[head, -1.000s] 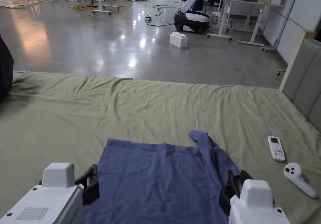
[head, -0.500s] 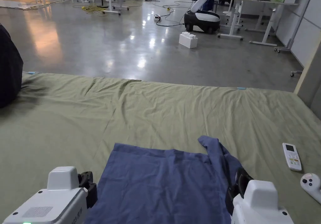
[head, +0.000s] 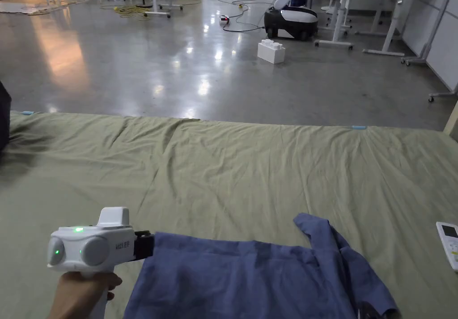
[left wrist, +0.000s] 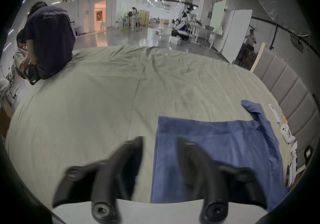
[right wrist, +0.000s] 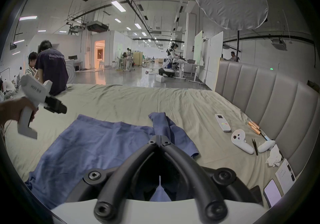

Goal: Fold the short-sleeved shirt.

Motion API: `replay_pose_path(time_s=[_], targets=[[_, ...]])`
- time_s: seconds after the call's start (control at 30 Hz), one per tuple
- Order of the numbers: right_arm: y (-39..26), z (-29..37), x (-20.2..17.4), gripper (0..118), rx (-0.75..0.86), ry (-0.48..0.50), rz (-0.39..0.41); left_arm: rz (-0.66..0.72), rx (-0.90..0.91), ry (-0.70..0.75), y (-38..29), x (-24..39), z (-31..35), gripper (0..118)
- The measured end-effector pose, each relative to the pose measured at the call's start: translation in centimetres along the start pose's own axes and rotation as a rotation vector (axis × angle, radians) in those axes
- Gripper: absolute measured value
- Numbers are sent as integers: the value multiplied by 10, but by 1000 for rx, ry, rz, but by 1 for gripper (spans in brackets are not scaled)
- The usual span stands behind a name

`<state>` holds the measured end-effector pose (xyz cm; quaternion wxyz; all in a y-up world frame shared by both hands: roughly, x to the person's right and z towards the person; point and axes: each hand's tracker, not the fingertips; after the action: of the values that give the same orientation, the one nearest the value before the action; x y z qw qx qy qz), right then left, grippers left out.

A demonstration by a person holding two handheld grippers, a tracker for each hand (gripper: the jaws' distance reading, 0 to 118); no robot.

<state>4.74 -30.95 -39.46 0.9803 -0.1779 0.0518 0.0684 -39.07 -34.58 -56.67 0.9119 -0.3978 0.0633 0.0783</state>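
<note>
Down at six o'clock on the bed [head: 223, 172] lies the blue shirt [head: 250, 279], flat but for a sleeve [head: 313, 226] rumpled at its two o'clock corner; the left tool [left wrist: 159, 142] has lifted off the hem since a second ago — jaws spread, empty, hovering at the shirt's nine o'clock edge; the right tool [right wrist: 159, 138] sits low over the cloth, tips pressed together, though whether they pinch fabric I cannot tell; looks like a regrasp before the next fold.
</note>
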Motion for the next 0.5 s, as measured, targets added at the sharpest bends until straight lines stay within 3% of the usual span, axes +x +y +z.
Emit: replay_pose_path(time_s=[0.03,0.07,0.3,0.37,0.43,0.5], targets=[[-3,-5,1,1,-19,-3,-3,-3,-28,-9,5,0,-13,77],[-6,-9,2,1,-30,-6,-2,7,-31,-17,9,0,-25,79],[-23,-24,13,1,-85,-29,0,-63,-148,19,13,12,-88,78],[-26,-26,17,1,-99,-38,1,-117,-203,48,6,19,-97,75],[-29,-28,20,1,-113,-45,-5,-176,-124,77,0,28,-94,70],[-32,-33,25,1,-124,-52,-19,-193,-125,83,-4,38,-93,50]])
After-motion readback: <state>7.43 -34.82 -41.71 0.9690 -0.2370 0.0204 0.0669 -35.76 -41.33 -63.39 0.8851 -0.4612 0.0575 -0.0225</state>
